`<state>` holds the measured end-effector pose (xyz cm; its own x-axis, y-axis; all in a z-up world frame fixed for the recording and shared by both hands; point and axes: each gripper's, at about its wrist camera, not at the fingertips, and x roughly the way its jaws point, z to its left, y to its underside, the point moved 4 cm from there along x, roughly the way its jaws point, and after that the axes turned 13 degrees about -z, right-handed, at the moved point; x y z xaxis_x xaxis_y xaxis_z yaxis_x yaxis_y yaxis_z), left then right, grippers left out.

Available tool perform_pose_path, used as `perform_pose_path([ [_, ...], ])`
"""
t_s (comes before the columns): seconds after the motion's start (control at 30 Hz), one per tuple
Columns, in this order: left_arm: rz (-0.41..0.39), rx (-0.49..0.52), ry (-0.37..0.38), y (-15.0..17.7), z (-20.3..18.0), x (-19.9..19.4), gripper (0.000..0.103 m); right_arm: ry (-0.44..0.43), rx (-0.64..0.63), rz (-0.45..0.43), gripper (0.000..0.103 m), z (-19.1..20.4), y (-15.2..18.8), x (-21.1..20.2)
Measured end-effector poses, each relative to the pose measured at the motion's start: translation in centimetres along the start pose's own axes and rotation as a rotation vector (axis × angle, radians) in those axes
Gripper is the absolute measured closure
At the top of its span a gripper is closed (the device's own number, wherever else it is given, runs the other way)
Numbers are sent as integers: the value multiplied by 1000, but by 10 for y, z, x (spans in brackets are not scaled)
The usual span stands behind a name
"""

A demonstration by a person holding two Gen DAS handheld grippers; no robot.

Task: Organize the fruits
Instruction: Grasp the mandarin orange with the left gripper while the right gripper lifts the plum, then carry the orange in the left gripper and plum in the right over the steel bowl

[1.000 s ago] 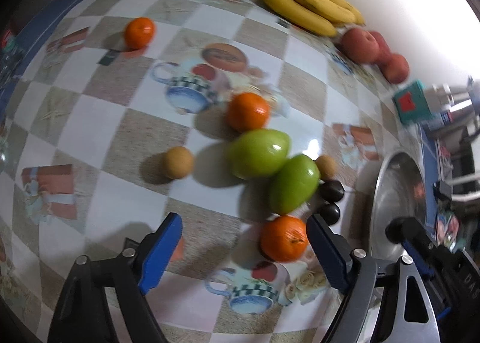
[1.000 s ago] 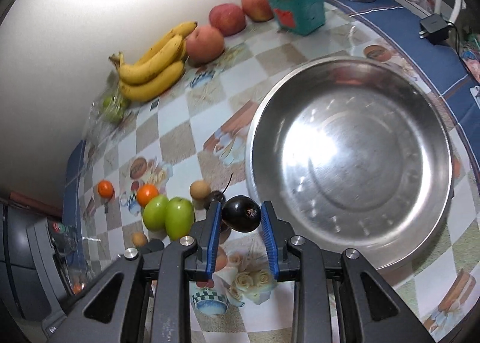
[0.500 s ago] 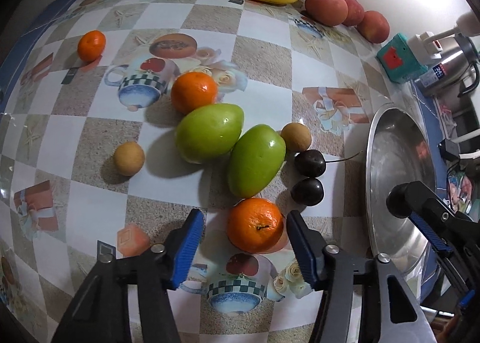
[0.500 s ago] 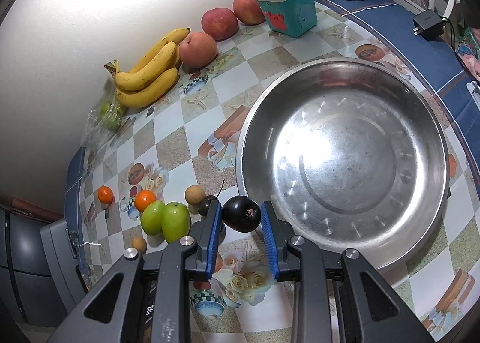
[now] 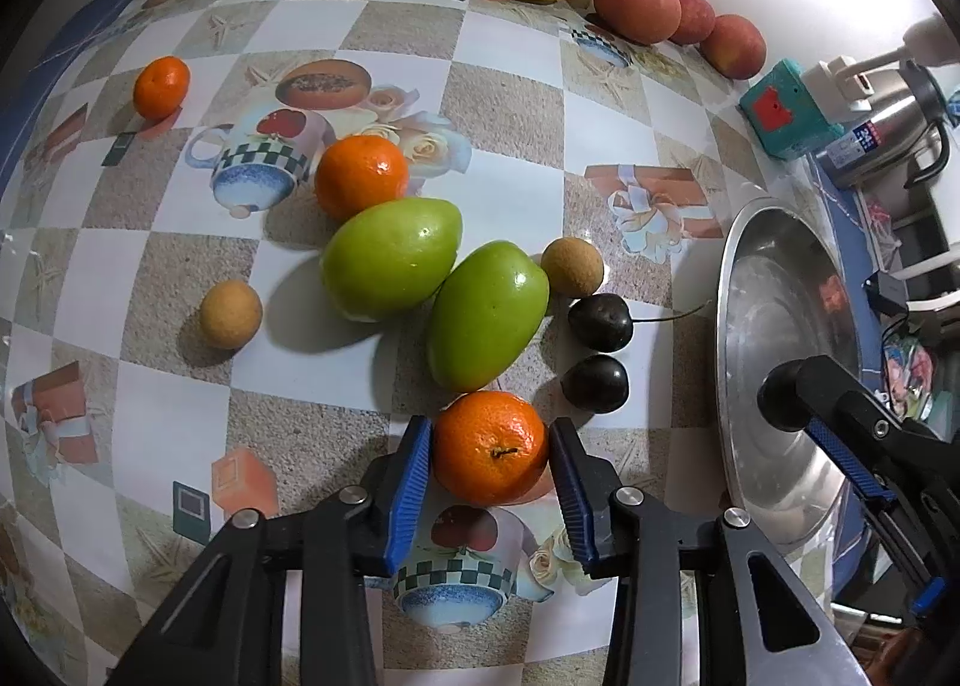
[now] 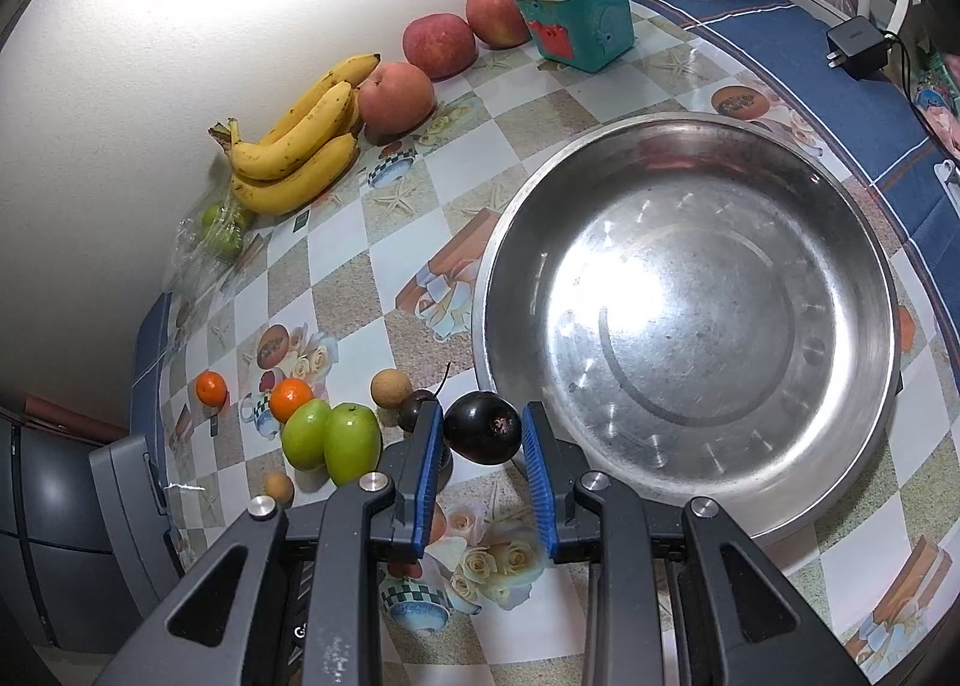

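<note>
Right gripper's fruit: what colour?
Very dark purple, almost black, a glossy plum-like fruit clamped in the right gripper. Shows best in the right wrist view.

The left gripper [image 5: 489, 461] now sits nearer the near orange [image 5: 490, 447], its jaws just closing until both pads meet the fruit.

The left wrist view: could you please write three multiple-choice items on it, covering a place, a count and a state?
1. Where is the steel bowl?
A. right edge
B. top left
C. centre

2. How many green fruits touch each other mid-table?
A. one
B. two
C. four

3. What sits between the left gripper's pads?
A. a banana
B. nothing
C. an orange

Answers:
1 A, its rim curves along the right side.
2 B, two green fruits lie pressed together.
3 C, the orange fills the gap as the jaws have just been closing.
</note>
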<state>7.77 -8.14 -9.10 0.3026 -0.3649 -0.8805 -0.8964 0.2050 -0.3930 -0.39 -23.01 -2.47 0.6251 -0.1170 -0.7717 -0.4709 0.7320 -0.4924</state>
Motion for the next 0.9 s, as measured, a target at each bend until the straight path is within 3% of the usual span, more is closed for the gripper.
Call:
perform_pose_path([
  [0.33, -68, -16, 17, -8, 3, -24, 61, 2, 6, -1, 75, -3, -1, 0],
  [0.57, -132, 7, 47, -12, -7, -44, 61, 45, 68, -29, 75, -31, -14, -3],
  [0.9, -183, 187, 118, -9, -68, -33, 61, 134, 165, -75, 75, -83, -34, -6],
])
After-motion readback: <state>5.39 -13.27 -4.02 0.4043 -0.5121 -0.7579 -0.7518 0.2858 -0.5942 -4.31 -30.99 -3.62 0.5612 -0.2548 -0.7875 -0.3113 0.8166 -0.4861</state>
